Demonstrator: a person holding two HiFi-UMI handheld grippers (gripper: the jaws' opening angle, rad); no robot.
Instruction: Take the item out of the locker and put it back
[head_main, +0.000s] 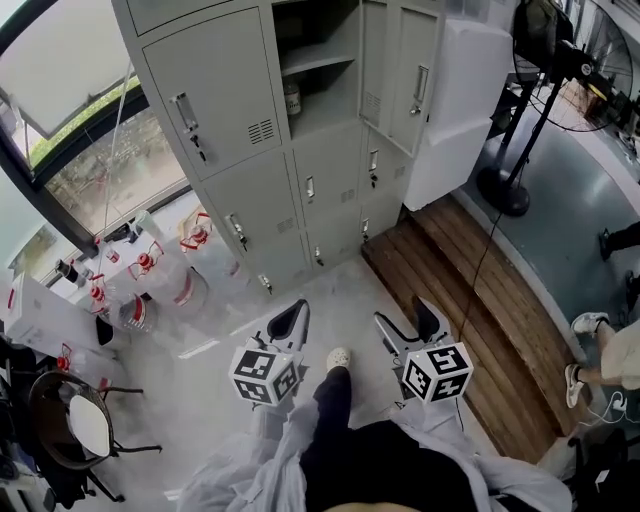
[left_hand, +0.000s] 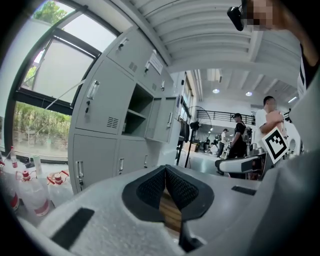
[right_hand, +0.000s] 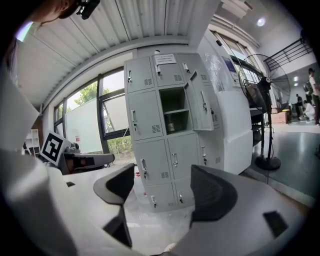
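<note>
A grey bank of lockers (head_main: 250, 170) stands ahead of me. One upper compartment (head_main: 318, 75) has its door (head_main: 415, 80) swung open, and a small dark jar (head_main: 292, 99) stands on its lower shelf. The right gripper view shows that jar (right_hand: 171, 124) well beyond the jaws. My left gripper (head_main: 293, 318) is held low in front of the lockers, its jaws shut with nothing between them (left_hand: 165, 174). My right gripper (head_main: 408, 323) is beside it, open and empty (right_hand: 165, 189). Both are well short of the lockers.
Several clear bottles with red caps (head_main: 150, 268) stand on the floor at the left of the lockers. A white cabinet (head_main: 455, 100) and a standing fan (head_main: 510, 180) are to the right, over a wooden platform (head_main: 470, 300). People stand in the background (left_hand: 239, 137).
</note>
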